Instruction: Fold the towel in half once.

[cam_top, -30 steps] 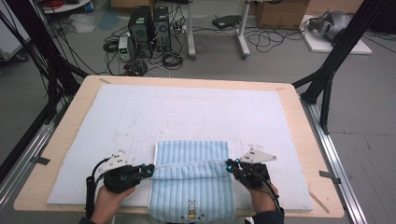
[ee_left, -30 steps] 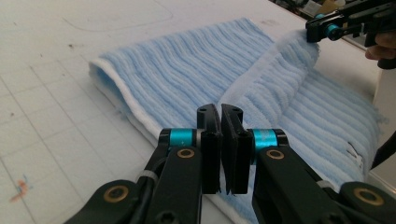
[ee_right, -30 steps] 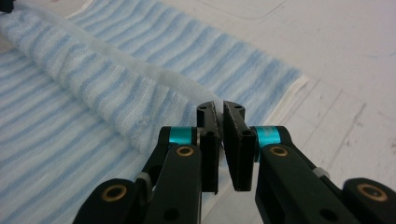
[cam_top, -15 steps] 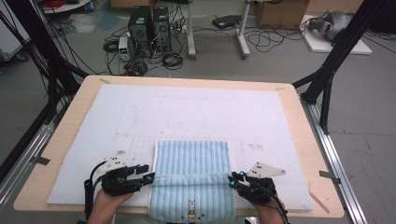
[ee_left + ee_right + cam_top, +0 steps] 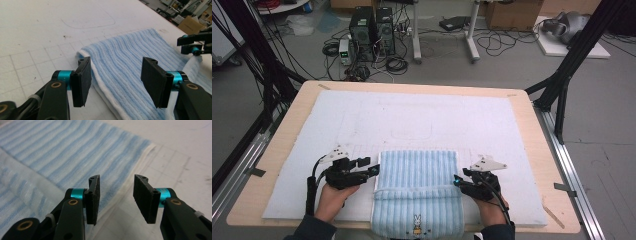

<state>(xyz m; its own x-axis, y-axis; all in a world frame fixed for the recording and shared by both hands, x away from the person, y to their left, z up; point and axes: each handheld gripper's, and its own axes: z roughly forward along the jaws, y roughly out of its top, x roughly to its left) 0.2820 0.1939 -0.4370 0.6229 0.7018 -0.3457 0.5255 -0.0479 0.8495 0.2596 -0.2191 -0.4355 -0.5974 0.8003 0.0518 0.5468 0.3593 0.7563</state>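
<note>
Folding a towel, release stage. The blue striped towel (image 5: pixel 418 192) lies at the middle of the table's near edge, on the white mat (image 5: pixel 412 120) that covers the table (image 5: pixel 537 150); its near part overhangs that edge and shows a small rabbit mark. A fold seam runs across it from side to side, level with the two tools. The left tool (image 5: pixel 373 170) sits at the towel's left edge and the right tool (image 5: pixel 457 181) at its right edge, each in a hand resting on the mat. A second ago both tools were pinched on the fold line; their jaws have just been opening, and both now stand apart with nothing gripped. In the left gripper view the left tool (image 5: pixel 113 77) has its pads astride the towel's (image 5: pixel 130 62) white hem without pressing it; in the right gripper view the right tool (image 5: pixel 116 195) is open just above the towel's (image 5: pixel 75 152) edge, where hem meets mat. The folded layer lies flat and unsupported, which suggests this fold is complete and the tools are free to draw back or take a new hold for a further fold.
</note>
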